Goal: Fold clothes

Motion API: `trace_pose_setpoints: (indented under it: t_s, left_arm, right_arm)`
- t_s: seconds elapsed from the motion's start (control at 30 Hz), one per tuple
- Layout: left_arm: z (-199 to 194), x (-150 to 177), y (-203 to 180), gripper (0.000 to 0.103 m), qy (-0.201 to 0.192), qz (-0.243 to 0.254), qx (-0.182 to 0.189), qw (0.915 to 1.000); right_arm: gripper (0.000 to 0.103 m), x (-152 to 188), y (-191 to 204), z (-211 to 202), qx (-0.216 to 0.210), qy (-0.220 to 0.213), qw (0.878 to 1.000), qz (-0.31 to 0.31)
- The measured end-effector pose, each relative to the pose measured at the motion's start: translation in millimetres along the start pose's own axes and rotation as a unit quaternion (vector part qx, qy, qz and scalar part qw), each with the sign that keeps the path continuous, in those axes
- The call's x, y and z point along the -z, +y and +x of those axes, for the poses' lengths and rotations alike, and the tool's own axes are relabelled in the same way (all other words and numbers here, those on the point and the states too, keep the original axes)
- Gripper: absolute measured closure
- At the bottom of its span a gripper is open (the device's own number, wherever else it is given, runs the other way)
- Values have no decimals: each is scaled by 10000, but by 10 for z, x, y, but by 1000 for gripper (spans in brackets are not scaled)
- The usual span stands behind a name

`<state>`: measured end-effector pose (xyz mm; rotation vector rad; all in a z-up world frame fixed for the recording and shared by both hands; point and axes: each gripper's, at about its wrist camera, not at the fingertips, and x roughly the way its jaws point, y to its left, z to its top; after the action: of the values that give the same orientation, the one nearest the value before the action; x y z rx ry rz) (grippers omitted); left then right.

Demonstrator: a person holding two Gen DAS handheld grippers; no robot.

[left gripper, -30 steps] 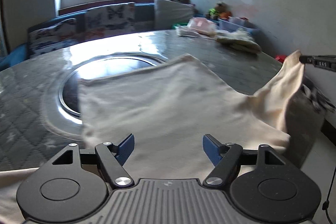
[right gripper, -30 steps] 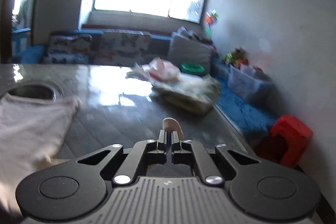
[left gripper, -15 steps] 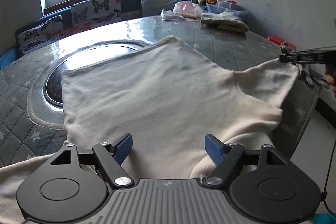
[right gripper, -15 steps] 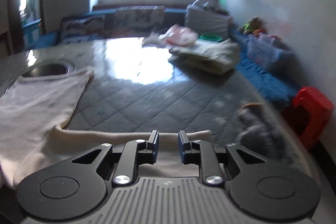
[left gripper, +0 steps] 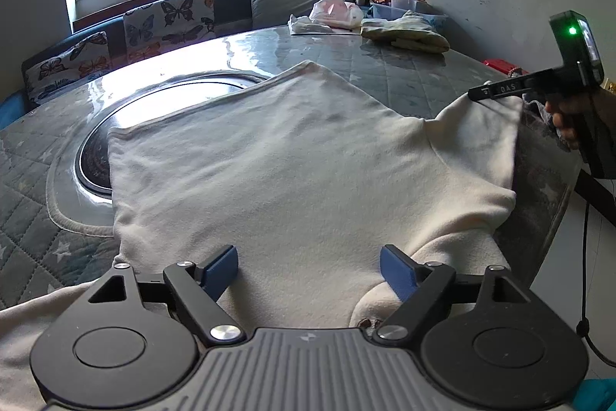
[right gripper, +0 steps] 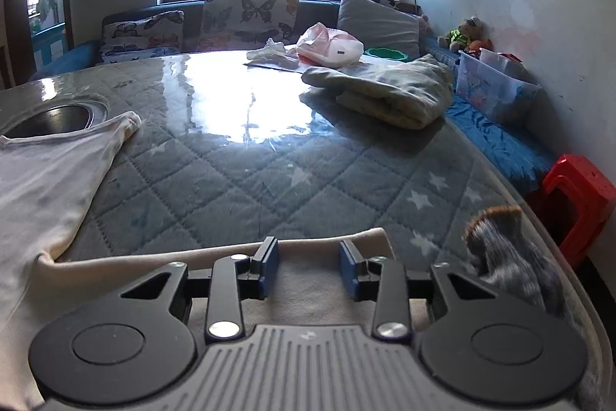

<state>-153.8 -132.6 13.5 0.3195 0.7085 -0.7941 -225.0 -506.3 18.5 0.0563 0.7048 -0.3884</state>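
A cream long-sleeved shirt (left gripper: 285, 160) lies flat on the round quilted table (left gripper: 404, 76), its hem over the steel disc in the middle. My left gripper (left gripper: 309, 268) is open and empty, just above the shirt's near edge by the collar. My right gripper (right gripper: 308, 266) is open above the right sleeve (right gripper: 315, 253), which lies flat at the table's near edge. In the left wrist view the right gripper (left gripper: 473, 95) hovers over that sleeve's cuff (left gripper: 481, 126).
A folded pale-yellow garment (right gripper: 385, 87), a pink bag (right gripper: 331, 45) and a white cloth (right gripper: 273, 54) lie at the table's far side. A grey furry thing (right gripper: 504, 249) sits at the right edge. A red stool (right gripper: 577, 195) and a sofa (right gripper: 238, 18) stand beyond.
My right gripper lowered the sleeve it was holding onto the table and opened, letting it go. My left gripper stayed open and came closer over the shirt's near edge.
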Motion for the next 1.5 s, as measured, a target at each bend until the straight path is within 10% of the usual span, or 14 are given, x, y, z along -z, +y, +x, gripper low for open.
trace_pose_setpoints:
  t_s: [0.53,1.2,1.5]
  left_arm:
    - [-103,38,31,15,-31,42,17,10000]
    - [-411,216,-20,11,-135,417,-62,9990]
    - [-435,156,74,13,-261,157,-289,9991]
  right_arm:
    - [45,330,357,-607,-1131,116,9899,-846]
    - [39,354,881,-976,-1537,-58,9716,-1798]
    - [38,274,1509,-972,-2402,-316,9445,-2218]
